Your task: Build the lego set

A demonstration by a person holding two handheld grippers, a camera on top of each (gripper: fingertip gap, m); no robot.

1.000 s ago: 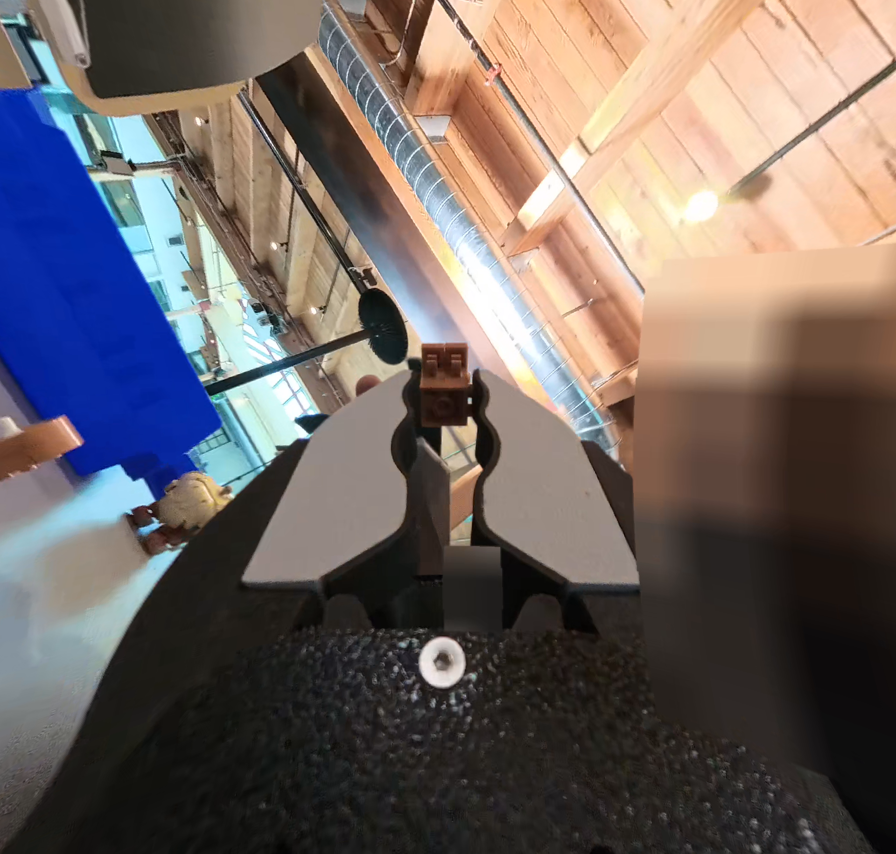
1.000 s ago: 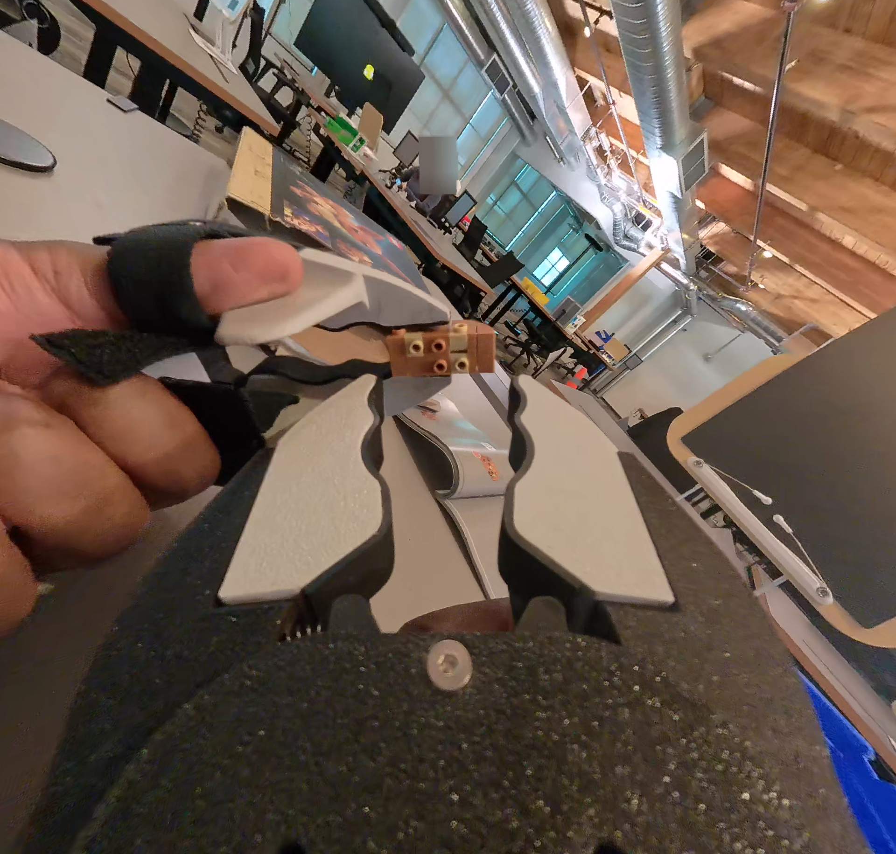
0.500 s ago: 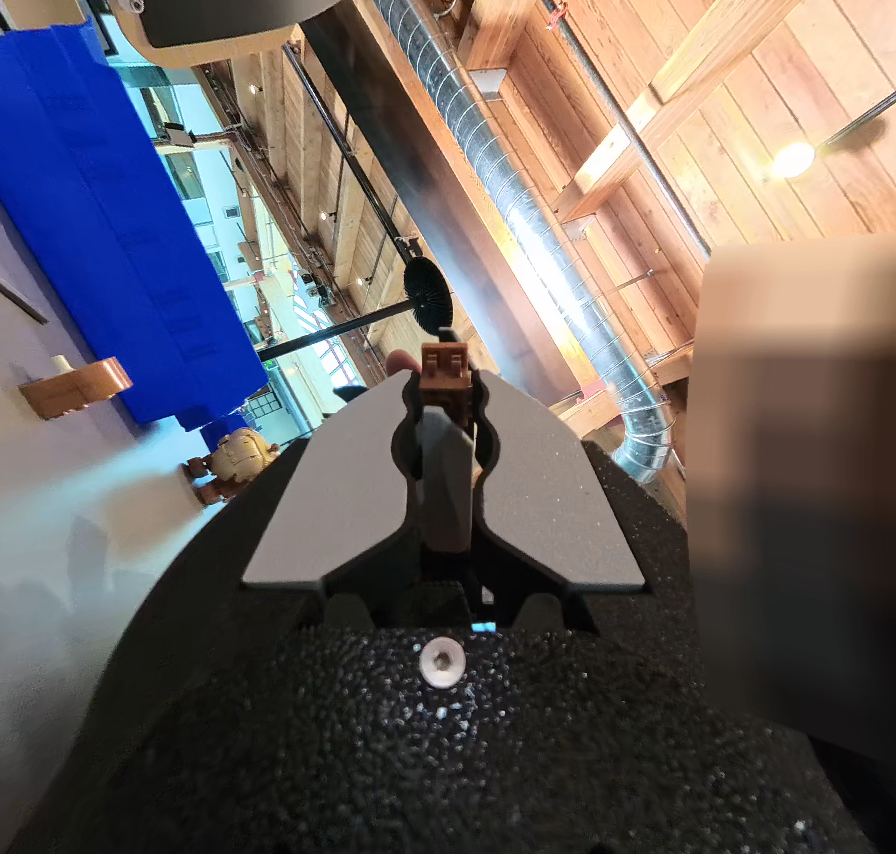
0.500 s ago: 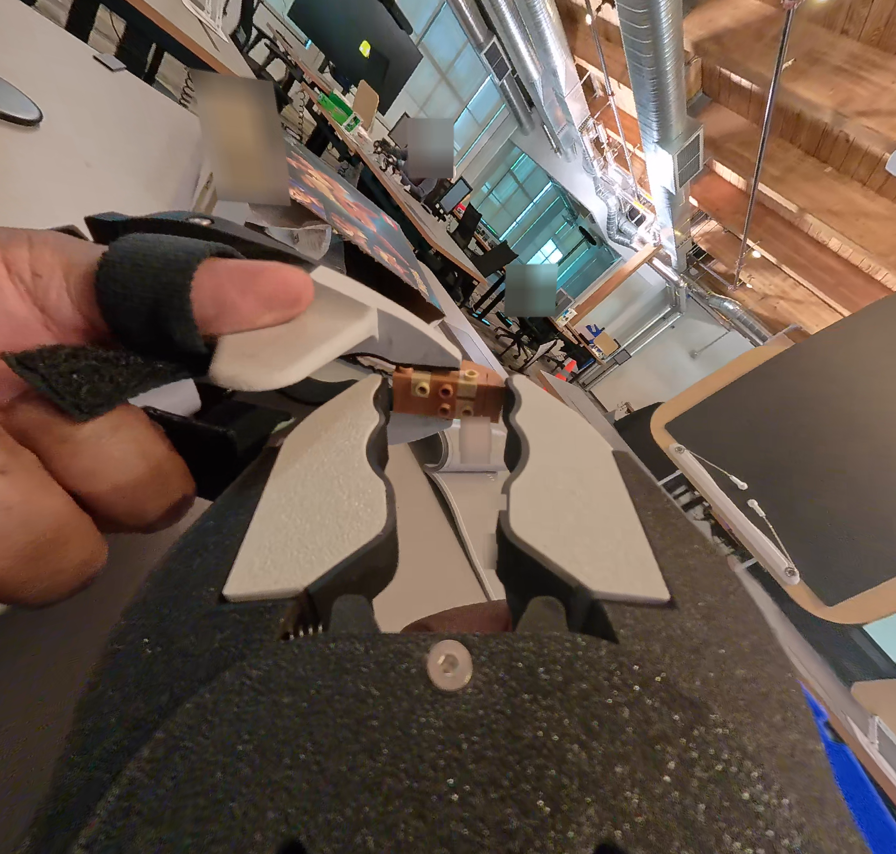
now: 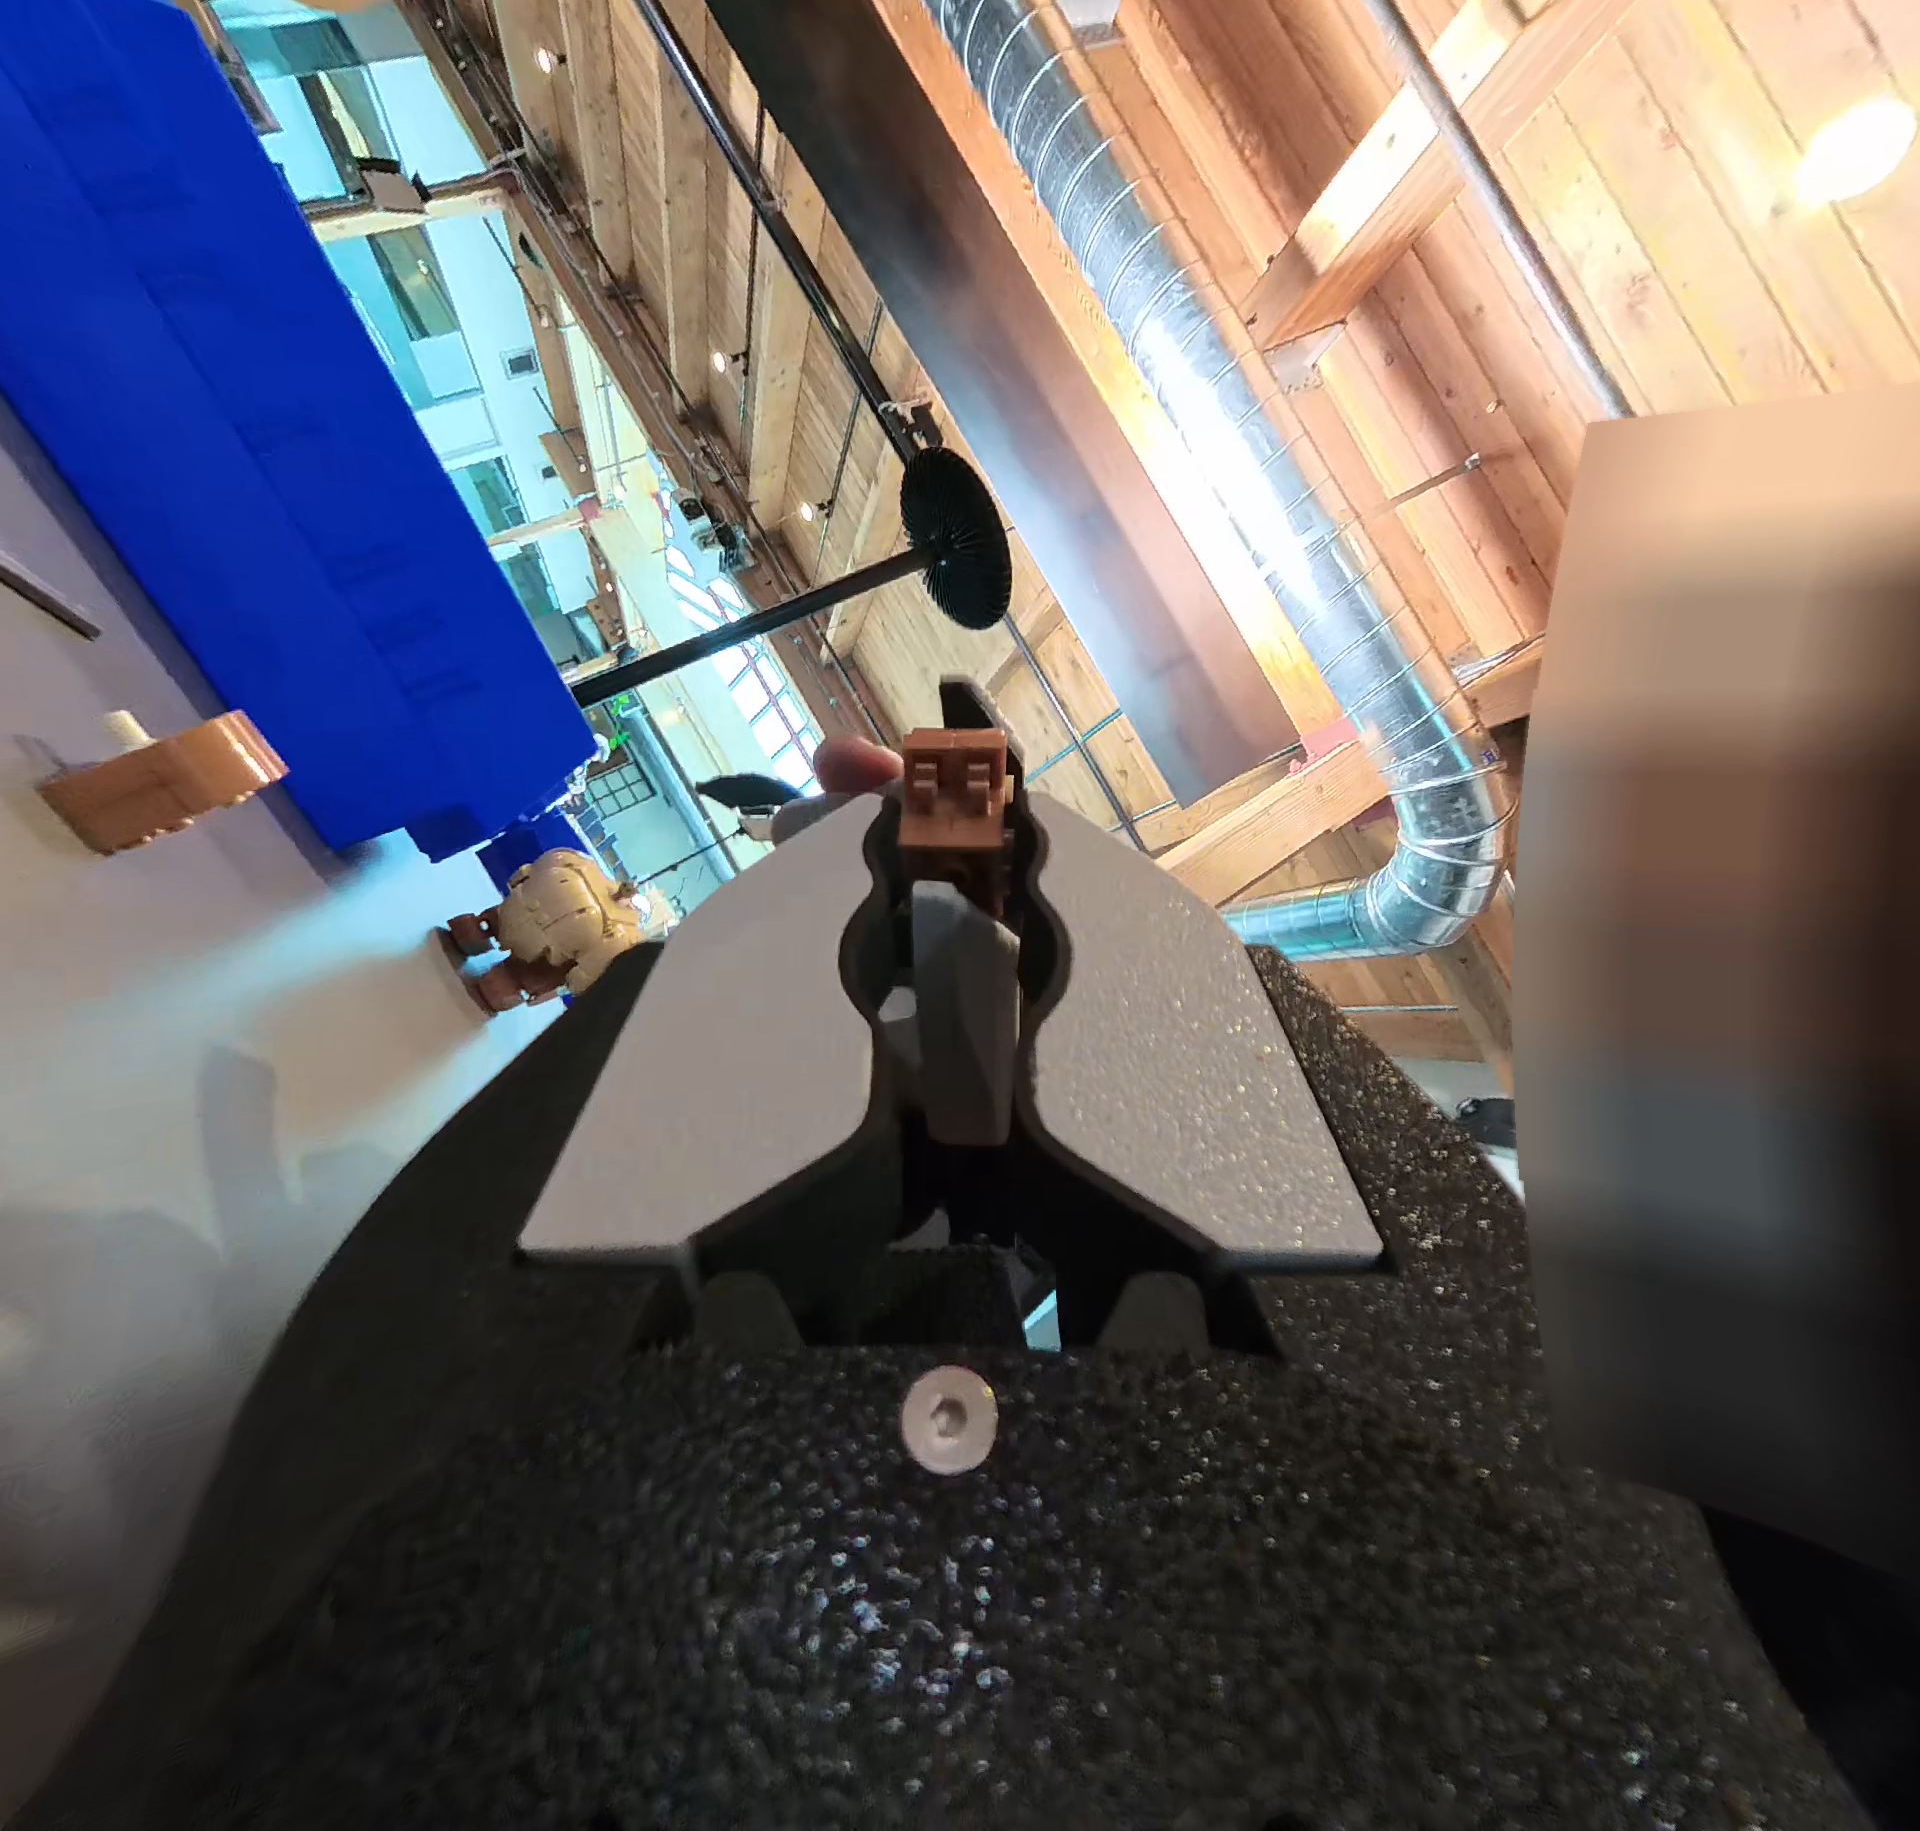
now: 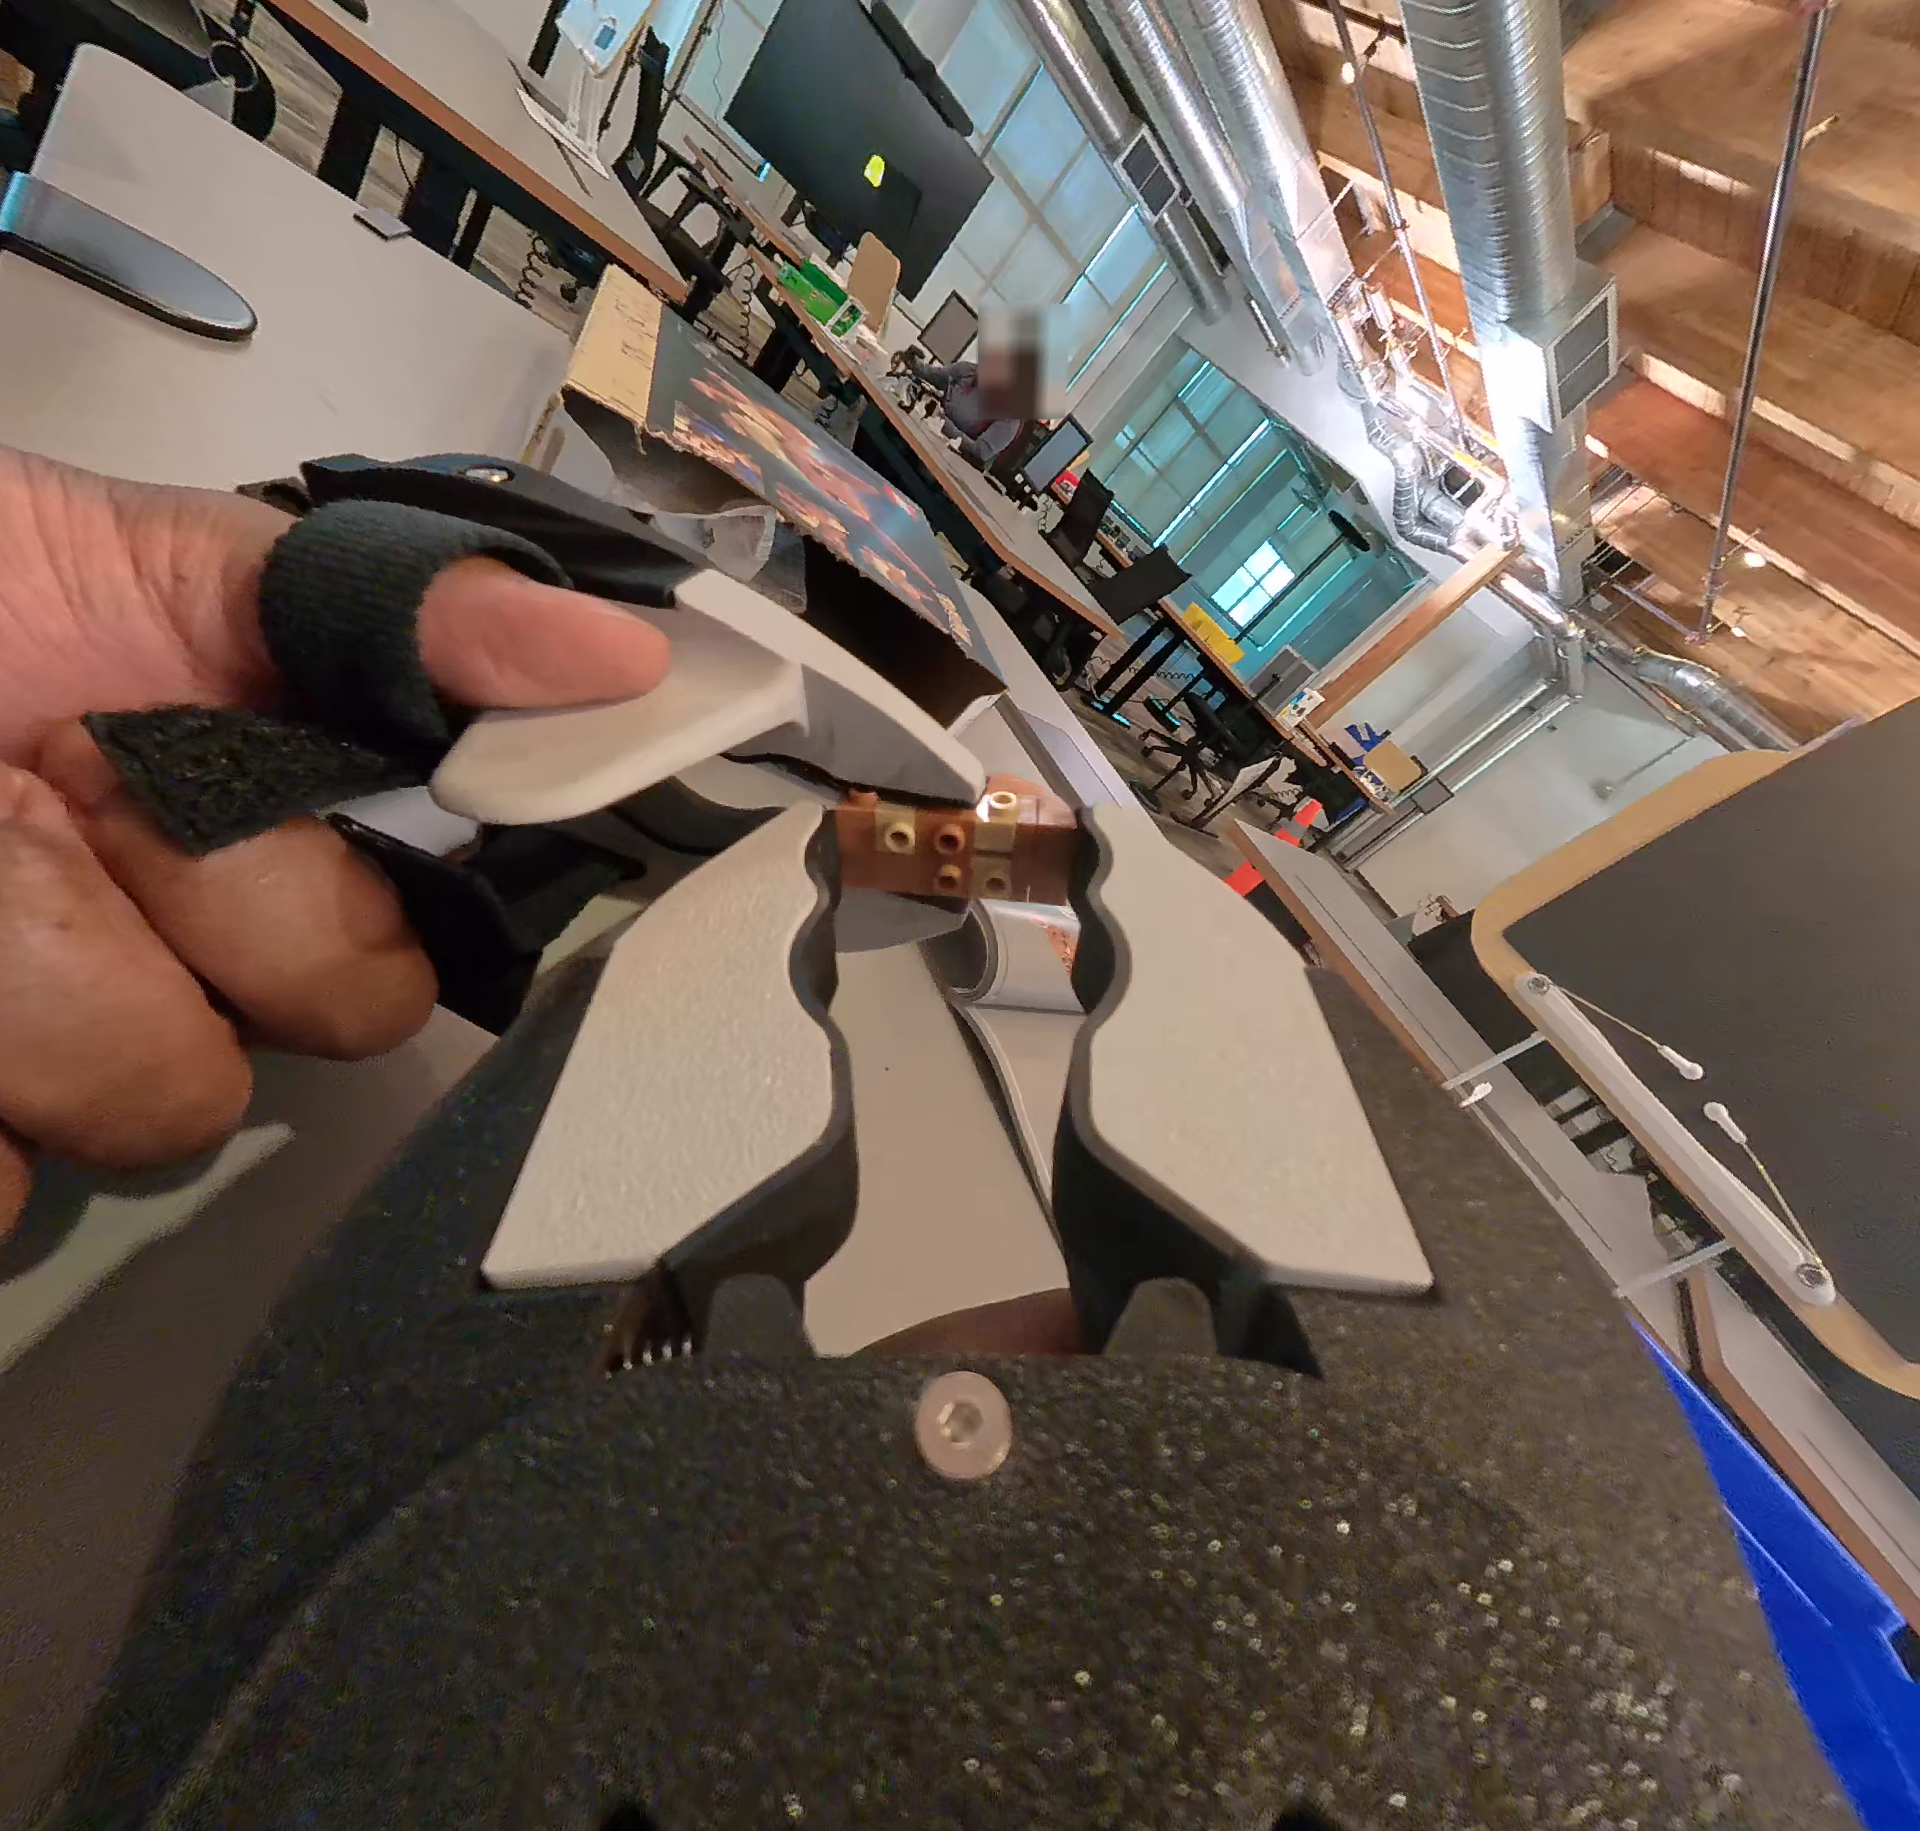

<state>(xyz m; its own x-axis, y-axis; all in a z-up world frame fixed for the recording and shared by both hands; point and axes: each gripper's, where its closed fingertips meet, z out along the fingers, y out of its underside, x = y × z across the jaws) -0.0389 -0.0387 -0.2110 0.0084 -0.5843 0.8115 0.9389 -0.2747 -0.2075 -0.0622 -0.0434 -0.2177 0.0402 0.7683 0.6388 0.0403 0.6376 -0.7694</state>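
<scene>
A small brick assembly of brown and tan pieces (image 6: pixel 956 846) is held up in the air between both grippers. My left gripper (image 5: pixel 954 831) is shut on its brown end (image 5: pixel 954 794), which sticks out past the fingertips. In the right wrist view the left gripper's upper finger (image 6: pixel 727 711) lies over the assembly from the left, with a person's hand (image 6: pixel 156 794) behind it. My right gripper (image 6: pixel 958 846) is shut on the assembly: its two pads press on the two ends. One right finger (image 5: pixel 961 1012) shows through the gap in the left wrist view.
A blue bin (image 5: pixel 208 379) stands on the table, with a tan figure (image 5: pixel 561 924) and a brown curved piece (image 5: pixel 166 773) near it. A curled booklet (image 6: pixel 1023 960) and a picture box (image 6: pixel 790 451) lie ahead. A dark wood-rimmed board (image 6: pixel 1714 1002) is at the right. The tips of both grippers are at nearly the same place.
My right gripper's fingers have closed in from standing wide of the assembly to pressing on its ends. The left gripper has kept its hold. Both views have tilted a little.
</scene>
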